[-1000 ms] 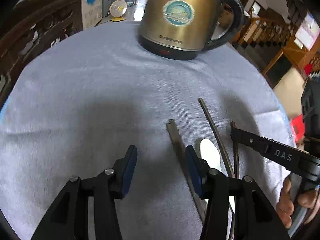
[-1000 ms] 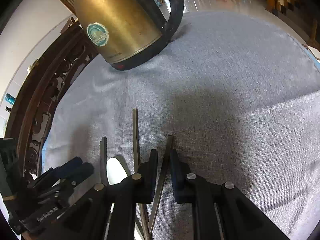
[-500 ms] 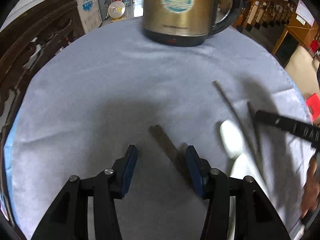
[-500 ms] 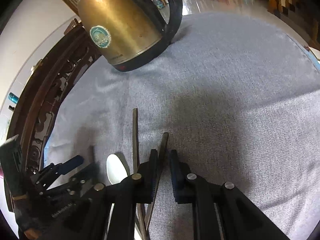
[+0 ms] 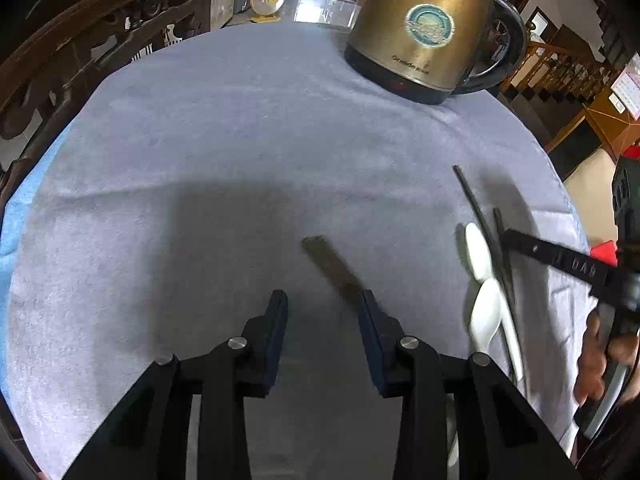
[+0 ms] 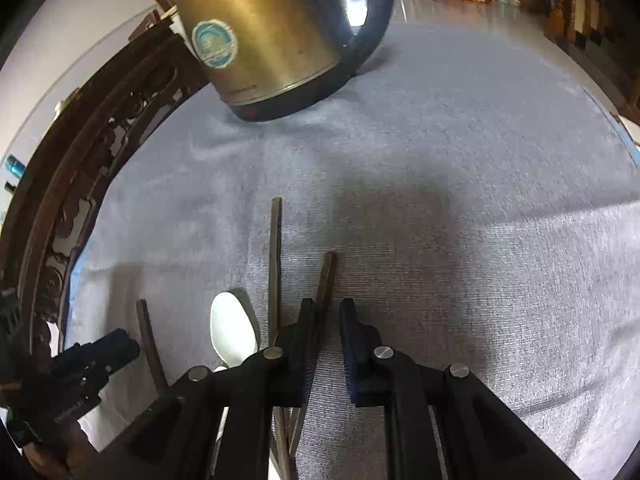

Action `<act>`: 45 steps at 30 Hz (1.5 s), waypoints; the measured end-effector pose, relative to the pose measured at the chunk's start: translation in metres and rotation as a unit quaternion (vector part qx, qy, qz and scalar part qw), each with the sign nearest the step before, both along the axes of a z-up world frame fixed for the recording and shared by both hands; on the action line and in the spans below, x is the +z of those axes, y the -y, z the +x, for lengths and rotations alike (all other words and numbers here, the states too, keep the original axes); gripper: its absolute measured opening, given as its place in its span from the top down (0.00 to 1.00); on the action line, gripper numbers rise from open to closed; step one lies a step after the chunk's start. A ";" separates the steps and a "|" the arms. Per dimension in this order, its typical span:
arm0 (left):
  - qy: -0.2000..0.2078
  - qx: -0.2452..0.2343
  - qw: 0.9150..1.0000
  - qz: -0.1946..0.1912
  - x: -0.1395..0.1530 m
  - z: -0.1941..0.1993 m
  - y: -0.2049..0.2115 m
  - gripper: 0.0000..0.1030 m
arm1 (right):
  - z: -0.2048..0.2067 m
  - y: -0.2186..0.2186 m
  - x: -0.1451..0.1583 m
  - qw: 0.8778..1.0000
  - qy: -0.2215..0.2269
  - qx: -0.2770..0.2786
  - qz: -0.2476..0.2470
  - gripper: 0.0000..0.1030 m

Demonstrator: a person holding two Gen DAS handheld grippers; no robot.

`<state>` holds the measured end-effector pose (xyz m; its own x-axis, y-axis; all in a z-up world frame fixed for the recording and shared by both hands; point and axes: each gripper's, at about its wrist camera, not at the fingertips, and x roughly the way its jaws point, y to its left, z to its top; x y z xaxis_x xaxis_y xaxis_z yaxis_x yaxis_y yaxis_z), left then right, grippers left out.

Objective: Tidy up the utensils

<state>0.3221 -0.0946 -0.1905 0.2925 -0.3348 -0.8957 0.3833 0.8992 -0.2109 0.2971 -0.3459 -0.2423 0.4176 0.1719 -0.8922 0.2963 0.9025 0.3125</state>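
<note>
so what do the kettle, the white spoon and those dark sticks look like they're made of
Kettle: brushed, brass-toned metal by its streaked sheen, with a black, probably plastic base and handle.
White spoon: glossy and smooth, likely ceramic or melamine; the look cannot settle which.
Dark chopsticks: matte, dark brown, square-ended, probably wood.
Tablecloth: grey woven fabric, with visible weave and creases.
</note>
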 end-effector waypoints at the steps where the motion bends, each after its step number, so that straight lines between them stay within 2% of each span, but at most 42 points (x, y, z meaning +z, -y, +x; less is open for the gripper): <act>1: 0.006 -0.003 1.000 0.018 -0.002 0.002 0.009 0.68 | 0.000 -0.003 0.001 1.000 0.000 0.005 -0.009 0.87; 2: 0.016 -0.003 1.000 0.023 -0.001 0.002 0.015 0.72 | 0.000 -0.005 0.001 1.000 0.000 0.010 -0.015 0.91; 3: 0.015 -0.008 1.000 0.017 -0.001 0.003 0.021 0.81 | 0.000 -0.007 0.002 1.000 0.001 0.013 -0.016 0.93; 5: 0.018 -0.014 1.000 0.018 -0.003 0.009 0.029 0.81 | -0.002 -0.007 0.002 1.000 0.001 0.011 -0.015 0.93; 8: 0.055 -0.037 0.997 0.046 -0.004 0.013 0.046 0.83 | -0.004 -0.001 0.001 1.000 0.004 0.004 -0.011 0.93; 11: 0.061 -0.053 0.996 0.034 -0.004 0.022 0.062 0.83 | -0.006 0.004 0.000 1.000 0.006 -0.004 -0.006 0.93; 13: 0.049 -0.052 0.997 0.002 0.001 0.023 0.056 0.83 | -0.010 0.008 0.002 1.000 0.012 -0.011 -0.004 0.93; 15: 0.057 -0.043 0.997 -0.009 0.008 0.021 0.046 0.83 | -0.013 0.011 0.007 1.000 0.020 -0.013 -0.004 0.93; 19: 0.068 -0.047 0.996 0.023 0.013 0.013 0.034 0.83 | -0.012 0.017 0.012 0.999 0.023 -0.019 0.017 0.92; 23: 0.060 -0.057 0.996 0.040 0.002 0.010 0.043 0.83 | -0.010 0.014 0.010 0.999 0.010 -0.025 0.026 0.91; 29: 0.055 -0.052 0.997 0.022 -0.006 0.017 0.051 0.83 | -0.016 0.010 0.010 0.999 0.007 -0.022 0.024 0.91; 32: 0.037 -0.051 0.998 0.000 -0.006 0.018 0.052 0.83 | -0.017 0.014 0.008 0.999 0.006 -0.028 0.030 0.91; 35: 0.049 -0.061 0.997 0.013 -0.007 0.013 0.058 0.80 | -0.016 0.013 0.006 0.999 0.004 -0.026 0.030 0.91; 38: 0.038 -0.061 0.997 0.003 -0.007 0.017 0.056 0.79 | -0.015 0.011 0.005 0.999 0.006 -0.024 0.027 0.91; 45: 0.043 -0.061 0.997 0.016 -0.012 0.018 0.044 0.79 | -0.015 0.013 0.004 0.999 0.006 -0.025 0.021 0.90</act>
